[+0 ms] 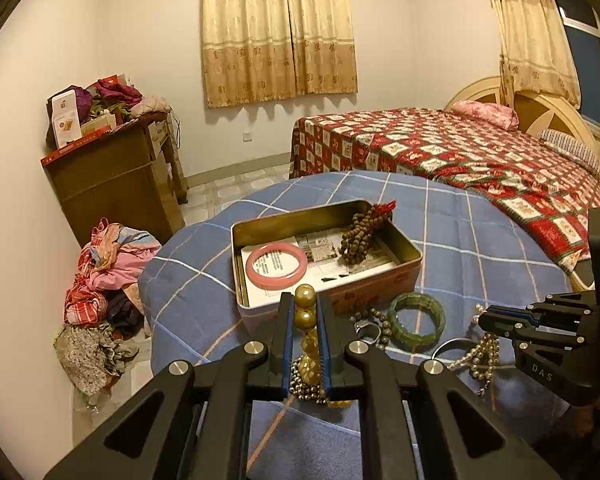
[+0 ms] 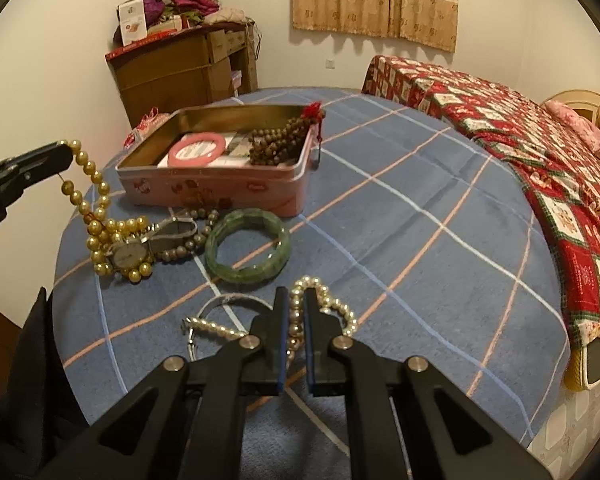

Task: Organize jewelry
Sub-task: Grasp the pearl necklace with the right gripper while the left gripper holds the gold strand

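Note:
My left gripper (image 1: 305, 300) is shut on a golden bead necklace (image 1: 305, 320), its upper end lifted and the rest trailing on the table (image 2: 96, 216). My right gripper (image 2: 296, 296) is shut on a pale pearl necklace (image 2: 328, 300) lying on the blue checked tablecloth (image 2: 400, 220). An open pink tin (image 2: 216, 184) holds a pink bangle (image 2: 197, 149) and a brown bead strand with a red tassel (image 2: 276, 140) draped over its rim. A green bangle (image 2: 247, 245), a wristwatch (image 2: 130, 255) and a dark bead bracelet (image 2: 192, 240) lie in front of the tin.
A thin metal bangle (image 2: 220, 302) lies by the pearls. A bed with a red quilt (image 2: 540, 152) stands right of the table. A wooden cabinet (image 2: 180, 68) piled with clothes stands at the back left. Clothes (image 1: 108, 280) lie heaped on the floor.

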A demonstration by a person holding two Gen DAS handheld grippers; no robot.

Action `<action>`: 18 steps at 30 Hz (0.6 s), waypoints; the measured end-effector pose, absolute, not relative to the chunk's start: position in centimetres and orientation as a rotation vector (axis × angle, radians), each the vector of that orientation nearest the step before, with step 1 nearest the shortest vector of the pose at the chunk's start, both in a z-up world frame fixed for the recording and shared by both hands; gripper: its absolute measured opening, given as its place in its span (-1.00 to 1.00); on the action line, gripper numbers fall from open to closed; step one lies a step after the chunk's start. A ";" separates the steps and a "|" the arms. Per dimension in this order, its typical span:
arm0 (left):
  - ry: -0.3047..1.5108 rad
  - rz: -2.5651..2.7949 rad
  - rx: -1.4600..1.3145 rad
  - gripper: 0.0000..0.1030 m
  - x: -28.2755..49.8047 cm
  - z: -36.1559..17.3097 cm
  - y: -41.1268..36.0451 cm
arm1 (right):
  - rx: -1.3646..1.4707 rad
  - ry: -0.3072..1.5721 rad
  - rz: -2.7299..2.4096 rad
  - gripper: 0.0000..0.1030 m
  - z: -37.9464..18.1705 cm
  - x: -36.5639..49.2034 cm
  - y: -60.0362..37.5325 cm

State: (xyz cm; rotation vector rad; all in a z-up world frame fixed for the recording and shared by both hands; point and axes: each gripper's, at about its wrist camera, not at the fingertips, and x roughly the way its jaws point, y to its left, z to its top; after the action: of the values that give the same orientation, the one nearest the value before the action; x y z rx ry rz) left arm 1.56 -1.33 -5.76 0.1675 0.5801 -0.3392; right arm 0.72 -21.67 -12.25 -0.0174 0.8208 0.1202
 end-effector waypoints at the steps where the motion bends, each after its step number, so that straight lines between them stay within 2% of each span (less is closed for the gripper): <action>1: 0.574 -0.338 0.166 -0.81 1.5 -5.5 -1.3 | -0.019 0.814 0.118 -0.83 -12.0 0.7 -21.7; 18: 0.480 -0.312 0.207 -0.81 2.2 -2.0 -1.4 | -0.145 0.631 0.077 -0.84 -5.9 1.8 -20.5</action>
State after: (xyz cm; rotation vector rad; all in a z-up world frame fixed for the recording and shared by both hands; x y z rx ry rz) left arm 2.22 -1.39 -1.97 0.2067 0.4801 -0.3118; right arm 1.79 -20.45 -5.86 -0.1448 0.6312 0.0770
